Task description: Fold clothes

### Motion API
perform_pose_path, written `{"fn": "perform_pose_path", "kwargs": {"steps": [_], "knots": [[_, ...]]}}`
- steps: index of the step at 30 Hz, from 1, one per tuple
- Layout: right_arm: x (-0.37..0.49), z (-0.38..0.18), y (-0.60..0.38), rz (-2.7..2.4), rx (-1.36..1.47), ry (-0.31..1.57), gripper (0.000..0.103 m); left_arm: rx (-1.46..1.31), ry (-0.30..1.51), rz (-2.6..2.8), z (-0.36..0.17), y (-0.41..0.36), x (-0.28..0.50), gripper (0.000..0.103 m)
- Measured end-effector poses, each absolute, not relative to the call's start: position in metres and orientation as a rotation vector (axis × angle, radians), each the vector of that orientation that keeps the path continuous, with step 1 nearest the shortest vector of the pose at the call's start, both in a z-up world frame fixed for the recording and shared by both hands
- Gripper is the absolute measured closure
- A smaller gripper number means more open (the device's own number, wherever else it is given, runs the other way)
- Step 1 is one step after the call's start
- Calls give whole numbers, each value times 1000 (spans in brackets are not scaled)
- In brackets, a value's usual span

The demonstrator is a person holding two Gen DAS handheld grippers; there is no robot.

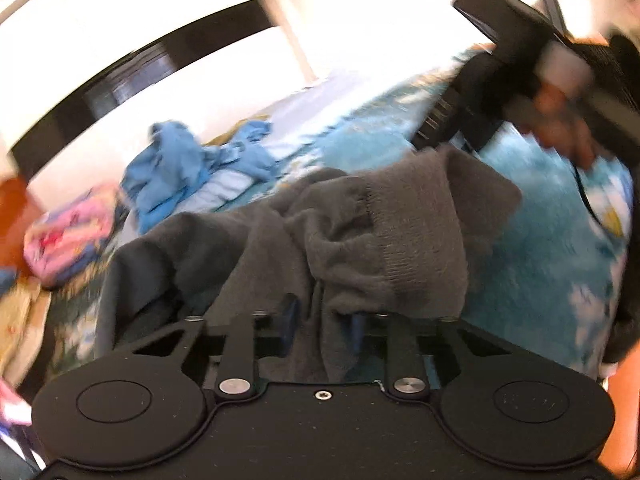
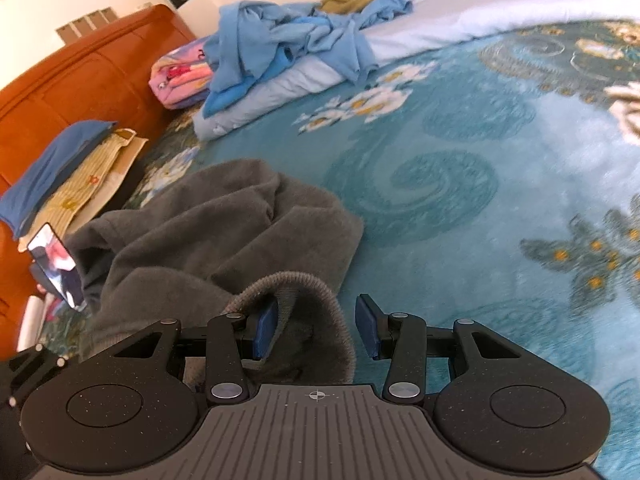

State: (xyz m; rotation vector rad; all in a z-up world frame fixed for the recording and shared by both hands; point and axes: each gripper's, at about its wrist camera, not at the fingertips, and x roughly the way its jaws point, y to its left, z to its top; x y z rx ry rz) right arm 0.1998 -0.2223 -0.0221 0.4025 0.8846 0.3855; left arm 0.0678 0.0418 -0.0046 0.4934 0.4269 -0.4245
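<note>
**Grey sweater bunched at both grippers, right one spread**

Left wrist view is motion-blurred; grey sweater [image 1: 320,232] fills frame centre, draped over the left gripper [image 1: 324,320]; cloth sits between its blue pads [image 1: 289,316] and hides the gap, so can't tell if it's pinching; the other gripper unit [image 1: 508,32] and a hand [image 1: 560,120] sit upper right. Right wrist view: right gripper [image 2: 316,328] is spread wide; ribbed cuff [image 2: 296,284] loops around the left-of-frame pad [image 2: 266,330], far pad clear of cloth; rest of sweater heaped centre-left on teal floral blanket [image 2: 460,200]. Blue clothes pile [image 2: 288,40] upper centre; pink bundle [image 2: 180,76] beside it; phone [image 2: 54,260] at left edge, near wooden headboard [image 2: 92,76].
</note>
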Motion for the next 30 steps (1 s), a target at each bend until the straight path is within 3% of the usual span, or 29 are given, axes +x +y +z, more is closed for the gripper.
{"fn": "perform_pose_path", "kwargs": {"steps": [1, 3, 5, 10, 19, 25, 30], "knots": [[201, -23, -221, 391, 413, 887, 73, 435, 427, -412, 1, 47, 71, 87], [204, -22, -222, 376, 430, 883, 90, 311, 423, -396, 12, 57, 77, 92], [209, -16, -226, 331, 432, 869, 94, 179, 404, -418, 25, 68, 84, 94], [220, 22, -253, 219, 468, 712, 98, 90, 274, -481, 70, 58, 100, 96], [194, 168, -347, 44, 481, 230, 99, 25, 3, -716, 178, -18, 112, 99], [147, 239, -405, -61, 408, -18, 99, 33, -42, -785, 225, -74, 112, 99], [125, 259, -458, -113, 387, 16, 99, 49, 5, -797, 230, -116, 128, 99]]}}
